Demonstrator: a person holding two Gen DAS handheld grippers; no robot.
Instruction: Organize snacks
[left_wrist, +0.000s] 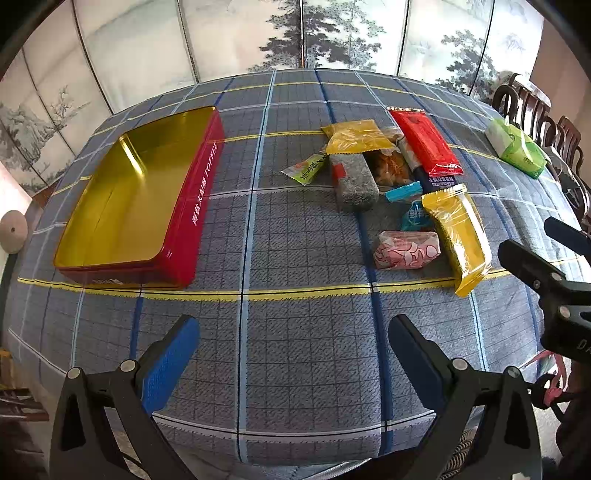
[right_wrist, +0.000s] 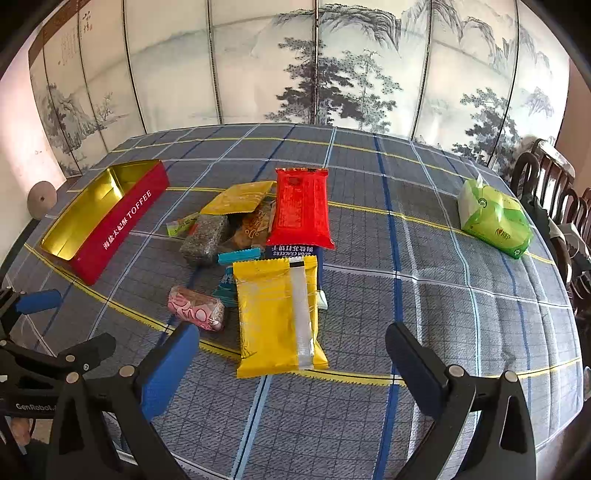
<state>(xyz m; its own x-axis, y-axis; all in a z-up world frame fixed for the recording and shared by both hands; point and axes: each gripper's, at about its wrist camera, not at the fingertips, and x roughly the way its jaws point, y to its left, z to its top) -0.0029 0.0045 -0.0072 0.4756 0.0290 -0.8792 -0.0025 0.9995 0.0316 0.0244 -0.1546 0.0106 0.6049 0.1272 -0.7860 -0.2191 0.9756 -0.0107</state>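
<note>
An open red toffee tin (left_wrist: 192, 206) with a gold inside stands empty at the left; it also shows in the right wrist view (right_wrist: 122, 229). A pile of snack packs lies mid-table: a yellow pack (right_wrist: 277, 314) nearest, a pink pack (right_wrist: 195, 308), a grey block (right_wrist: 205, 238), a red pack (right_wrist: 301, 208), another yellow pack (right_wrist: 238, 199). In the left wrist view the yellow pack (left_wrist: 460, 236), pink pack (left_wrist: 404, 249) and grey block (left_wrist: 352, 181) lie right of centre. My left gripper (left_wrist: 293, 354) is open and empty over the front edge. My right gripper (right_wrist: 291, 358) is open and empty, just short of the yellow pack.
A green tissue pack (right_wrist: 495, 218) lies at the right of the checked tablecloth (right_wrist: 443, 295). Dark wooden chairs (right_wrist: 554, 184) stand along the right side. A painted folding screen (right_wrist: 295, 62) stands behind the table. The right gripper's body (left_wrist: 554, 291) shows at the right of the left wrist view.
</note>
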